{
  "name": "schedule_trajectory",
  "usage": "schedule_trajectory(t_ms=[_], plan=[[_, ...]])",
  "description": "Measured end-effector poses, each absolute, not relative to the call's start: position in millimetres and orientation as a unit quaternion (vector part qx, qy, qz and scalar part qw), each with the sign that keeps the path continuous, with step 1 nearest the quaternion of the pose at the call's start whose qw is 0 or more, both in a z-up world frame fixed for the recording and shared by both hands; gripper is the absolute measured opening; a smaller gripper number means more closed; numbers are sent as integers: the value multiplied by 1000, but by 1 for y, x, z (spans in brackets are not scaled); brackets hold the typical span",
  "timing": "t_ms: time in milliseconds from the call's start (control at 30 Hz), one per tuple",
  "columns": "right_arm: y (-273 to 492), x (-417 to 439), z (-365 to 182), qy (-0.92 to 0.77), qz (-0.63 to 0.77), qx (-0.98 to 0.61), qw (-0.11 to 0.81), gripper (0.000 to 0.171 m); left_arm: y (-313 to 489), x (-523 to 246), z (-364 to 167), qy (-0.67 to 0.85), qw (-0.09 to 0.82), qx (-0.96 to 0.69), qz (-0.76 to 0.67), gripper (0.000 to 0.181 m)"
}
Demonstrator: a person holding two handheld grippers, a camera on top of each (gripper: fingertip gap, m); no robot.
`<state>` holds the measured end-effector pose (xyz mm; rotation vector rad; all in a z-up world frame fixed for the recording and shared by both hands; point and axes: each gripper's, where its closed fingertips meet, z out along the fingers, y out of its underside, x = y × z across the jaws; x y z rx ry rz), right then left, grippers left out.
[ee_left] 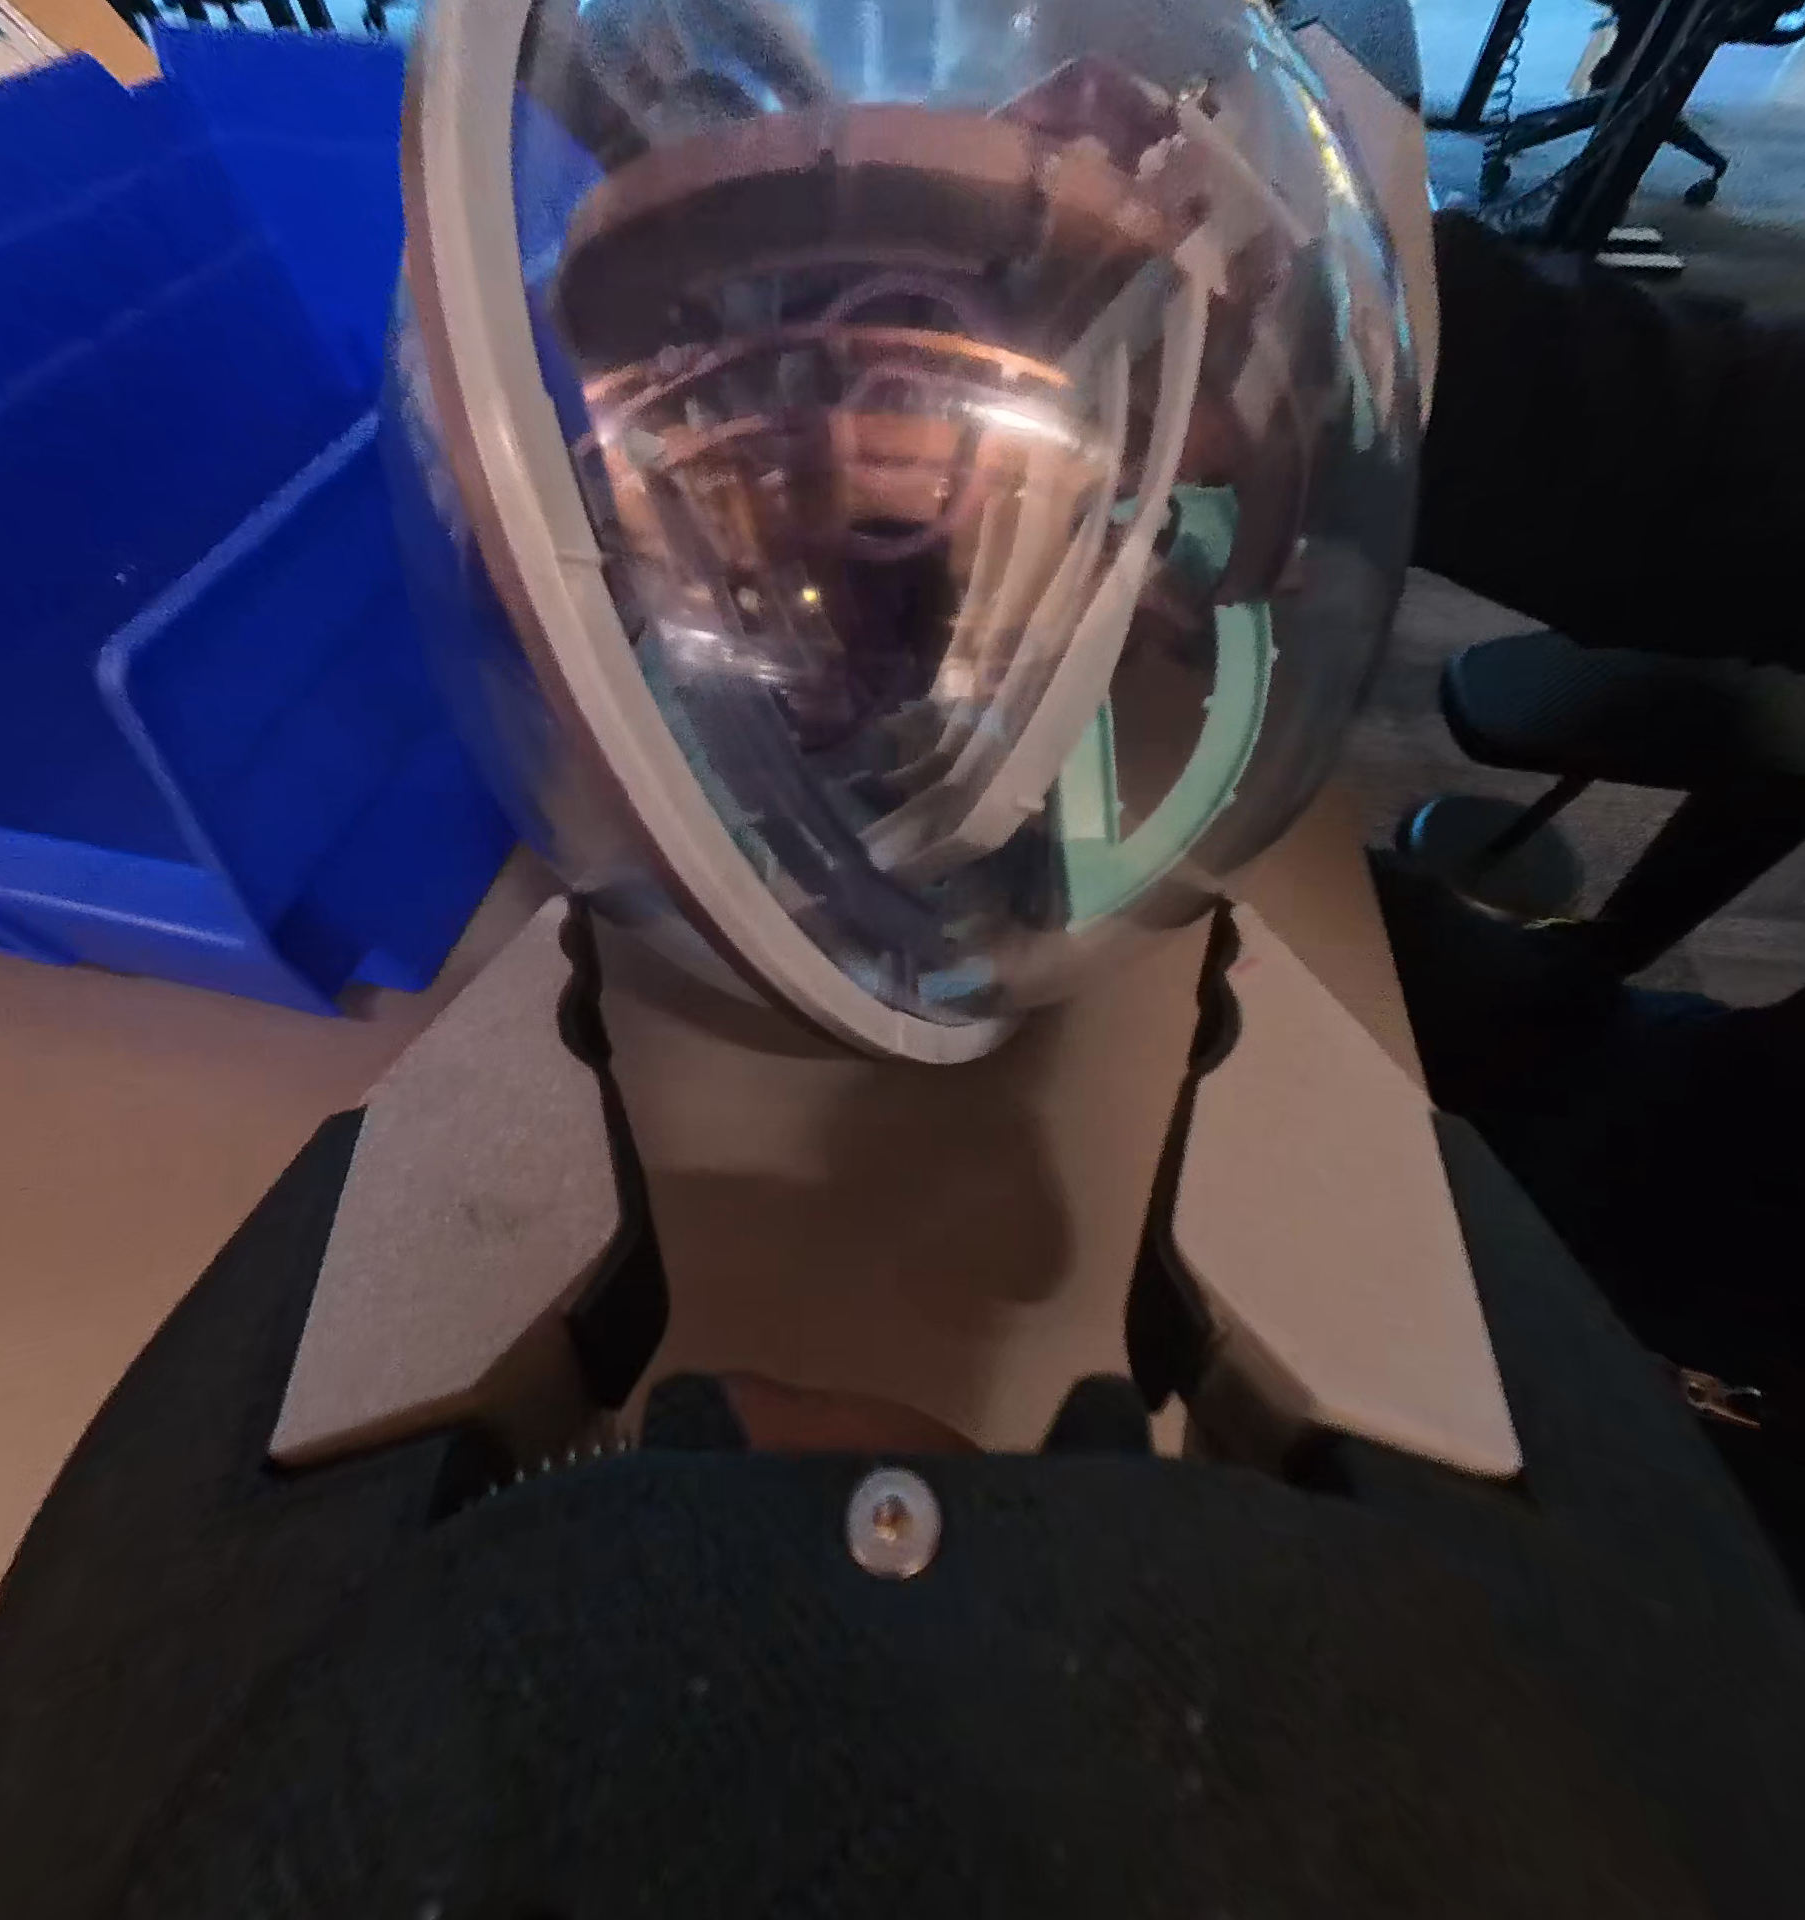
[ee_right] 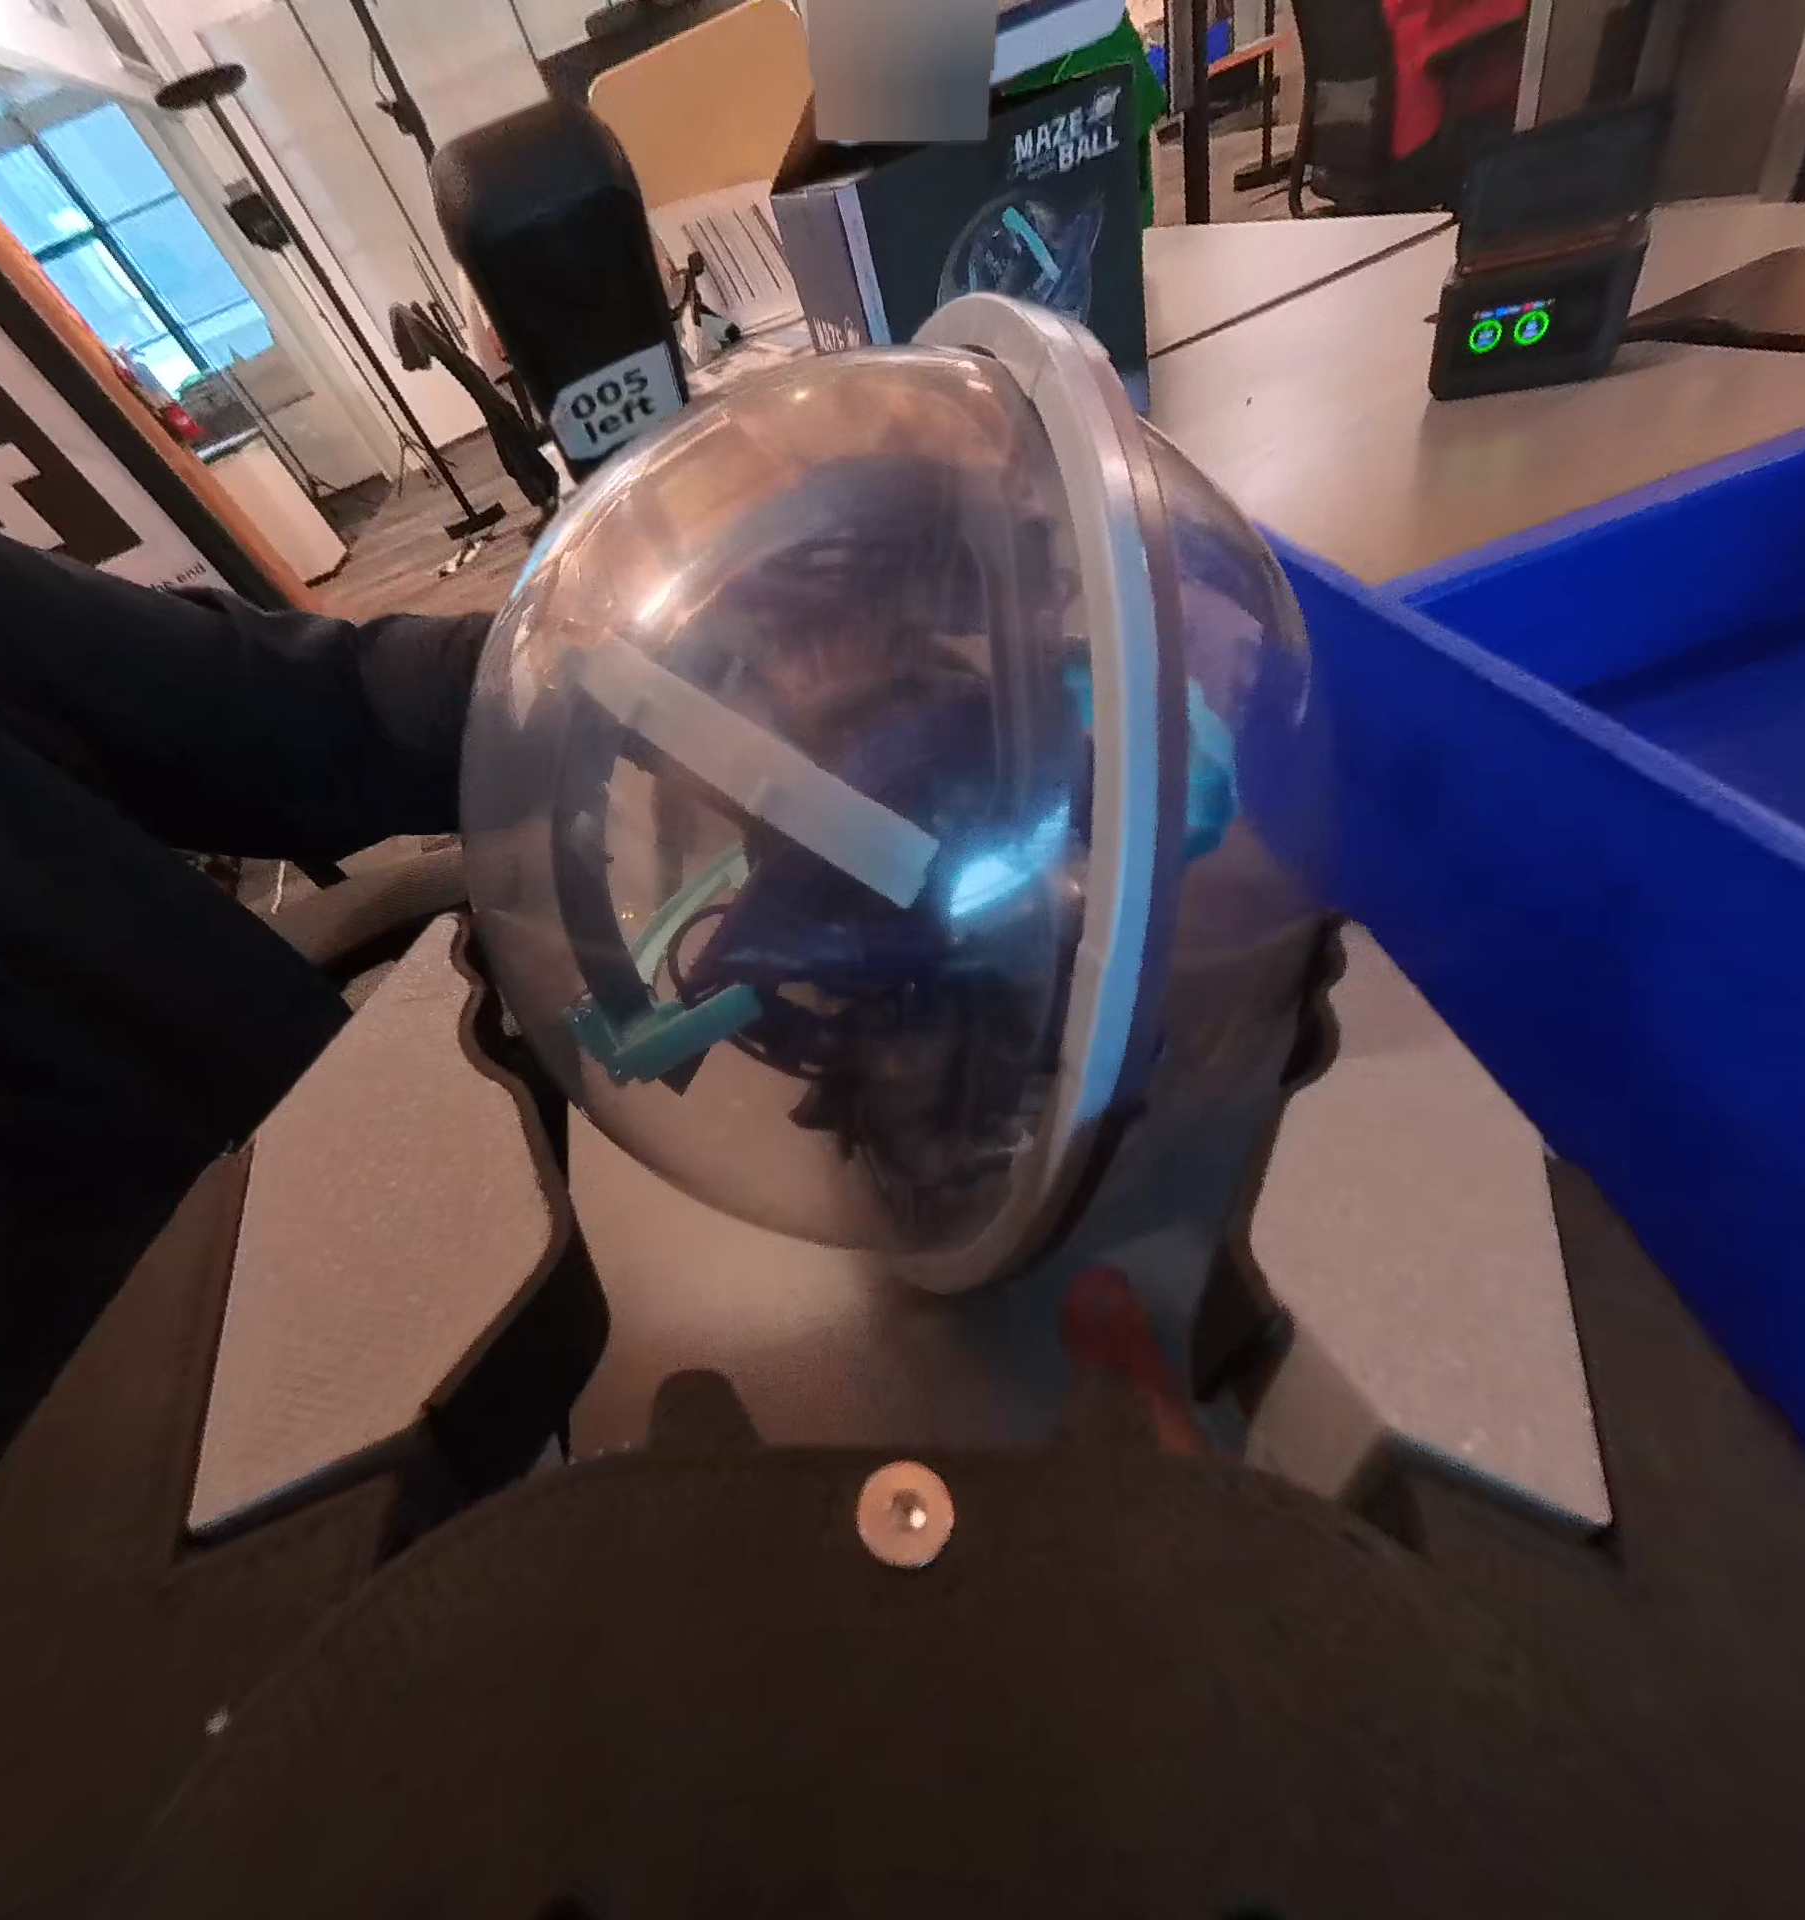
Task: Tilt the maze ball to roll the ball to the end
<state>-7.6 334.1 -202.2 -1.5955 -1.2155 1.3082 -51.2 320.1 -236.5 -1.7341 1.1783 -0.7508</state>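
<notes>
Clear maze ball sits gripped by both the left gripper and right gripper. Tilt slowly; the inner ball isn't visible.

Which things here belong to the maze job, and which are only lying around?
For the job:
- maze ball, held from both sides
- left tongs
- right tongs

Lying about:
- blue bin
- maze ball's box
- small black device with green lights
</notes>
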Motion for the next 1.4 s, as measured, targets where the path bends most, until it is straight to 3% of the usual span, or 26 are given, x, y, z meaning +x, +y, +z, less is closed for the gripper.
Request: schedule_trajectory(t_ms=[467,1400], plan=[[337,-12,-180,-477,514,-595,392,148,323,-53,-213,463,494,-672,-298,113],[335,-7,-202,-487,512,-600,374,150,323,-50,-223,486,495,-671,-261,113]])
